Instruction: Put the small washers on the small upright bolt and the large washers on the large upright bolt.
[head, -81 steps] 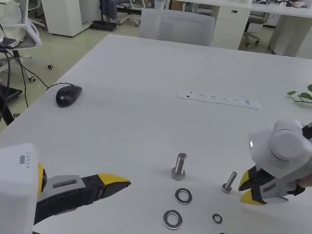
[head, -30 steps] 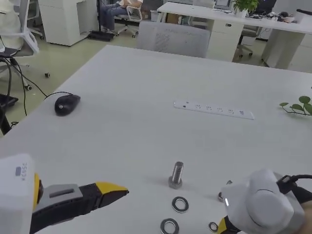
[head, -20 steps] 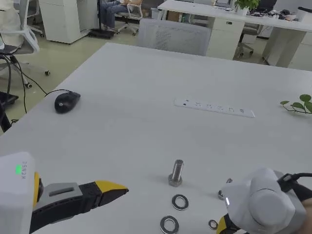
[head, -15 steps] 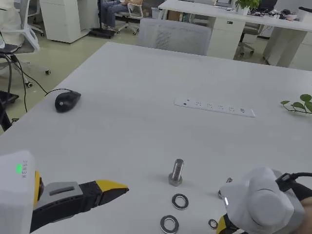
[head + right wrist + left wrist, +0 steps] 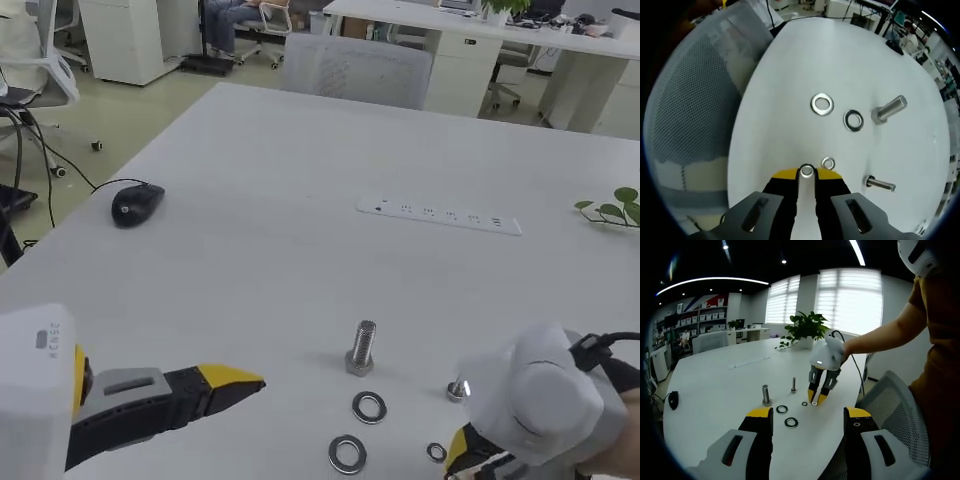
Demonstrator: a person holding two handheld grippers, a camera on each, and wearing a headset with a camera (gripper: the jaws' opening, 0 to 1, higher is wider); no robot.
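Right gripper (image 5: 807, 175): we see its jaws pinching one small washer (image 5: 806, 171); a second small washer (image 5: 828, 162) lies just beside. Left gripper (image 5: 808, 413): jaws spread, empty.

Lower right in the head view, the right gripper (image 5: 465, 462) hides most of the small bolt (image 5: 456, 390). Whether it pinches the small washer (image 5: 806, 171) is unclear.

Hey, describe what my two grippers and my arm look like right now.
Left gripper: white boxy body, yellow collar, black jaws tipped yellow. Right gripper: rounded white housing with a small light, black cable, black jaws tipped yellow. You wear an orange-brown short sleeve.
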